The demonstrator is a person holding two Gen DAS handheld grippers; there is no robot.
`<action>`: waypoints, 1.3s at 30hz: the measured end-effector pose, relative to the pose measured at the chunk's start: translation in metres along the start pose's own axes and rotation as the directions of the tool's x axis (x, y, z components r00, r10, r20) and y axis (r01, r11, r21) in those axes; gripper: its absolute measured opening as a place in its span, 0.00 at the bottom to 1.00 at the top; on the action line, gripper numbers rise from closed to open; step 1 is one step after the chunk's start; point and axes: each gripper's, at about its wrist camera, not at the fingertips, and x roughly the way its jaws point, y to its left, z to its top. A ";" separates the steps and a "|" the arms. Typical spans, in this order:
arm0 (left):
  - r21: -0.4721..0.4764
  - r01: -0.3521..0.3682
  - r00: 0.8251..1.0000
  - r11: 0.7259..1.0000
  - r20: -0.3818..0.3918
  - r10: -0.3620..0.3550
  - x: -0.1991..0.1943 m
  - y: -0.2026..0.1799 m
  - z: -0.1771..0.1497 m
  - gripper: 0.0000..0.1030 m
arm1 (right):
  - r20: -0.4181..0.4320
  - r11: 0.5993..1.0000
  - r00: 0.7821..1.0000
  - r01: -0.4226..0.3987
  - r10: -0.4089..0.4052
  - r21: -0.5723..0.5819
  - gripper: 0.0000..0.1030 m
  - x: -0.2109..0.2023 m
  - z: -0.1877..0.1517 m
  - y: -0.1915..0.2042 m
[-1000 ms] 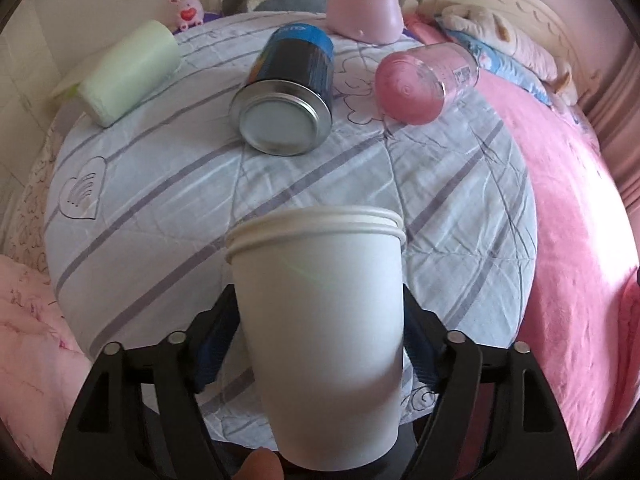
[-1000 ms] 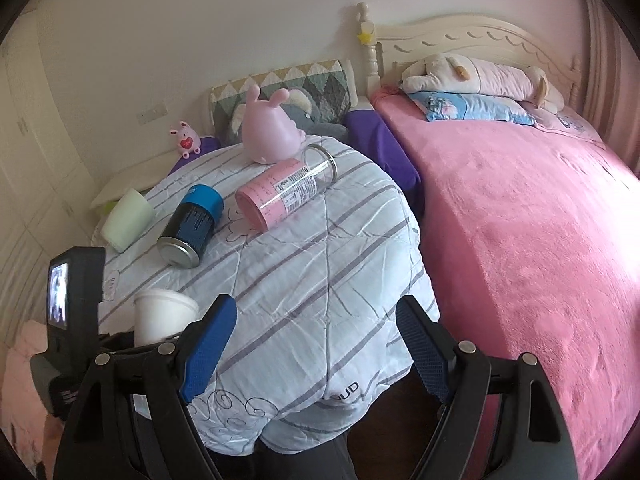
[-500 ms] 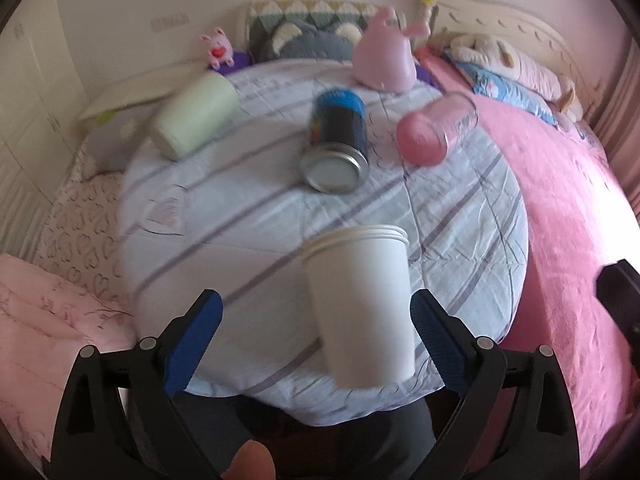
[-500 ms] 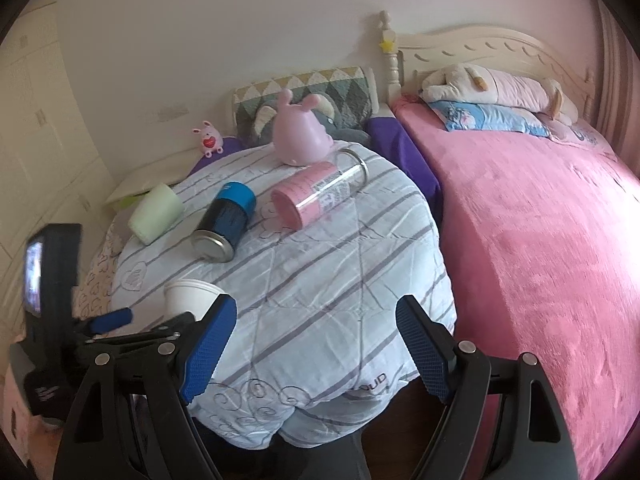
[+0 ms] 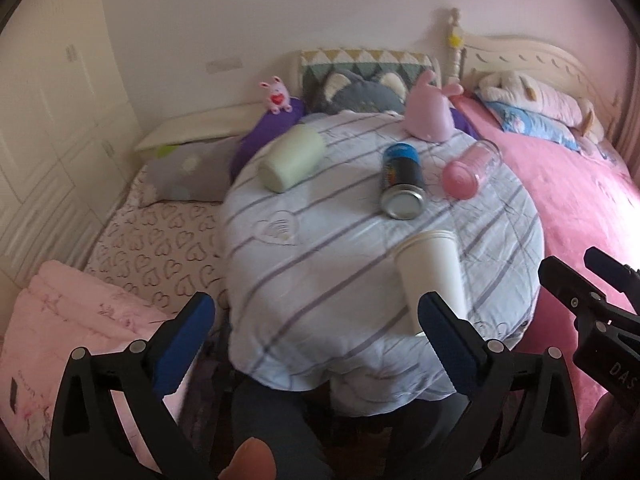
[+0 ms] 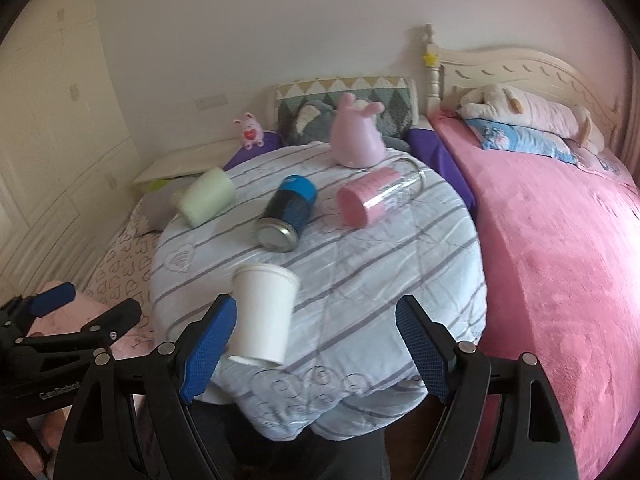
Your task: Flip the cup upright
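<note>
Cup (image 6: 262, 314) stands upright, rim up, near the surface (image 6: 400, 248) edge. Left tongs (image 5: 316, 336) and right tongs (image 6: 312, 342) spread, empty. Advise clearing away without brushing it.

White paper cup (image 6: 263, 314) upright; tabletop

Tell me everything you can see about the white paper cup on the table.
The white paper cup is plain and unprinted, tapering from a wide rolled rim down to a narrower base; the doubled rim suggests stacked cups. It stands upright, mouth up, on the striped cloth near the table's front edge, ahead of the blue can. Nothing grips it: both claws are open and apart from it, though the right claw's left finger overlaps it in the right wrist view. Its inside cannot be seen.
</note>
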 end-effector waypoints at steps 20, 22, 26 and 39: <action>-0.062 -0.072 0.996 0.995 0.039 0.075 -0.029 0.032 -0.029 1.00 | -0.010 0.998 1.000 0.003 -0.004 -0.065 0.80 -0.015 -0.014 0.037; -0.062 -0.071 0.996 0.996 0.042 0.074 -0.030 0.032 -0.029 1.00 | -0.009 0.998 1.000 0.008 -0.009 -0.066 0.80 -0.016 -0.014 0.038; -0.058 -0.074 0.996 0.996 0.044 0.077 -0.031 0.031 -0.030 1.00 | -0.009 0.998 1.000 0.009 -0.009 -0.067 0.80 -0.018 -0.015 0.038; -0.065 -0.092 0.995 0.994 0.033 0.095 -0.024 0.039 -0.029 1.00 | -0.062 0.998 0.998 -0.035 0.031 -0.061 0.80 -0.006 -0.013 0.041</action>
